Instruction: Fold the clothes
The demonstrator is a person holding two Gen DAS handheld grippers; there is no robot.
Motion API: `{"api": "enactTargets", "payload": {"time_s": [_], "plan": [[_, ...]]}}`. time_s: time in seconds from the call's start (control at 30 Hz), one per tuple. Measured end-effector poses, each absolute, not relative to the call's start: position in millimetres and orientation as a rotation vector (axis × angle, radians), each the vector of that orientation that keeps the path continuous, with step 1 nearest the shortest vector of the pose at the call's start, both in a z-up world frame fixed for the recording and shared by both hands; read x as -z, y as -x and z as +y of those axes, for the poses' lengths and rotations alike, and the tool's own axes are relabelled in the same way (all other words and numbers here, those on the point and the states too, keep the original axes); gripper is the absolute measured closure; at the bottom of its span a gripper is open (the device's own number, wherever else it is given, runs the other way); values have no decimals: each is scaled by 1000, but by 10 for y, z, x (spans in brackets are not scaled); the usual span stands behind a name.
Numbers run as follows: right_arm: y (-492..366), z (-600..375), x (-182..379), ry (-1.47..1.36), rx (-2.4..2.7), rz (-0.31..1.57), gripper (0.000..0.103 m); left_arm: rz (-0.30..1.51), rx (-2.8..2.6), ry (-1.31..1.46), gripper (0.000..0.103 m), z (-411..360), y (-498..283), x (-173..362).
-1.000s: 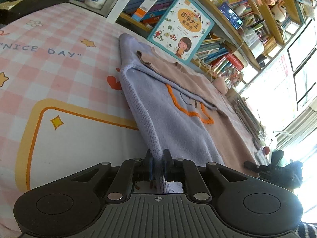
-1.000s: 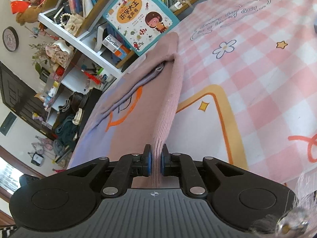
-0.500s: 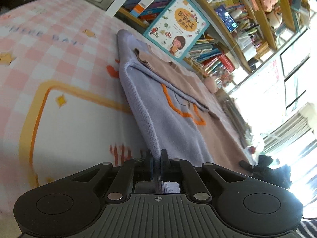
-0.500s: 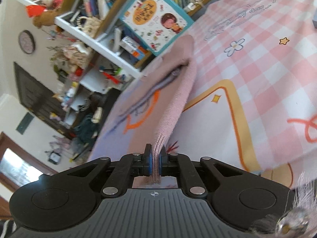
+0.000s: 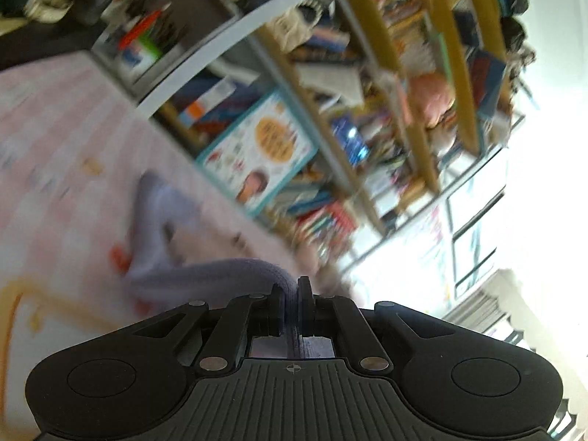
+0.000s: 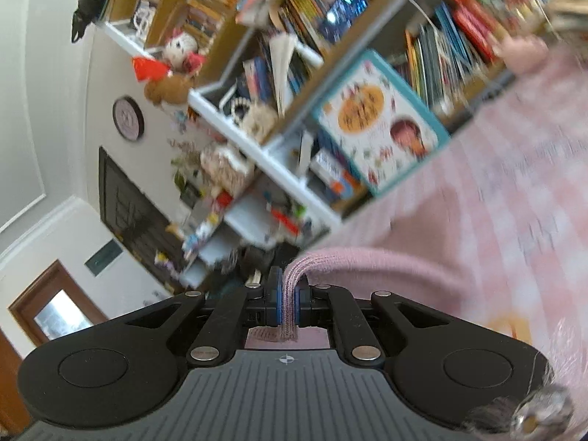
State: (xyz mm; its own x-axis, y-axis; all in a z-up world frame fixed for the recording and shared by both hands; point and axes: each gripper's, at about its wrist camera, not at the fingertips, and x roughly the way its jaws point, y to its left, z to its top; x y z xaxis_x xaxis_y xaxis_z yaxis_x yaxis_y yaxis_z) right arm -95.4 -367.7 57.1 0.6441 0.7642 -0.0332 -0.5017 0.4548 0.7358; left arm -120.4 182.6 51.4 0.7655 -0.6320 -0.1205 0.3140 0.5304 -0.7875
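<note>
A knitted sweater, lilac on one half and pink on the other, lies on a pink checked bedspread (image 5: pixel 55 139). My left gripper (image 5: pixel 291 290) is shut on the lilac hem (image 5: pixel 220 275), lifted so the cloth drapes down and away to the left. My right gripper (image 6: pixel 289 286) is shut on the pink hem (image 6: pixel 367 261), lifted, with the cloth falling away to the right. Both views are blurred by motion. The middle of the sweater is hidden.
A crowded bookshelf (image 5: pixel 367 110) runs along the far side of the bed, with a teal picture book (image 5: pixel 257 154) leaning against it; the book also shows in the right wrist view (image 6: pixel 378 125). A bright window (image 5: pixel 533 183) is at right.
Both grippers have risen and tilted upward, carrying the sweater's bottom edge off the bed toward the bookshelf end. The cloth now hangs from the fingers instead of lying flat.
</note>
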Motion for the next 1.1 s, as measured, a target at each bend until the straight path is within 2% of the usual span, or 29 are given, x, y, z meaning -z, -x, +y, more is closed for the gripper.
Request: {"api": "enactTargets", "payload": {"time_s": [0.27,0.7,0.8,0.83,0.87,0.9,0.93,0.97,1.1], "plan": [[29,-3494,-610,-865,-741,363,97,369,515,792,98,1770,429,-673],[-1098,-3298,-27,-887,-510,596,97,547,326,869,97,1813,-472,88],[-1215,-3265,110,-891,-464,646,94,601,287,875,82,1810,-577,193],[-1229,-3266,142,-895,-446,654,88,623,276,883,66,1820,-602,213],[-1241,-3269,172,-900,-430,661,72,641,278,892,54,1835,-616,215],[-1227,-3290,174,-900,-428,648,66,635,285,879,49,1847,-591,179],[-1203,-3316,158,-896,-435,630,60,610,288,843,37,1849,-535,115],[-1160,-3348,128,-880,-437,614,58,585,291,807,30,1851,-478,51],[-944,-3433,-20,-724,-422,578,56,496,257,529,31,1759,-207,-198]]}}
